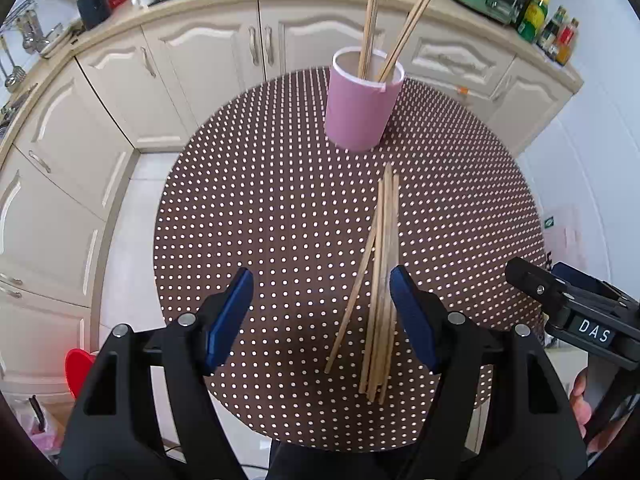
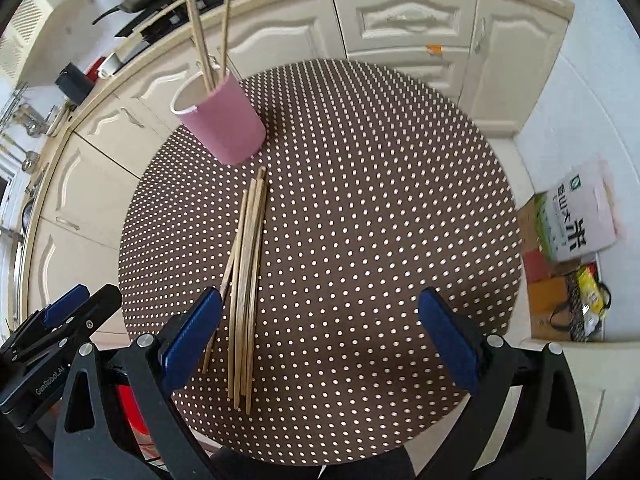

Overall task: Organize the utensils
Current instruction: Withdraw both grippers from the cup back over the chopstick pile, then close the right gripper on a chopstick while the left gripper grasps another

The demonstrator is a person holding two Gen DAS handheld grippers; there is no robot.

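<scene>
Several wooden chopsticks (image 1: 382, 280) (image 2: 248, 276) lie bundled on the round brown dotted table (image 1: 260, 220) (image 2: 380, 200). Behind them stands a pink holder cup (image 1: 362, 100) (image 2: 224, 120) with several chopsticks (image 1: 372, 16) (image 2: 204, 40) upright in it. My left gripper (image 1: 322, 280) hovers open above the table; its right blue finger (image 1: 408, 312) sits beside the bundle, nothing between the jaws. My right gripper (image 2: 322, 300) is open too, its left finger (image 2: 192, 336) just left of the bundle, which lies between the jaws untouched. Each gripper shows at the edge of the other's view.
Cream kitchen cabinets (image 1: 208, 60) (image 2: 400, 24) curve round behind the table. A countertop carries bottles (image 1: 548, 28) and a hob. A printed box and bags (image 2: 572, 220) sit on the floor to the right. A red object (image 1: 80, 368) lies low left.
</scene>
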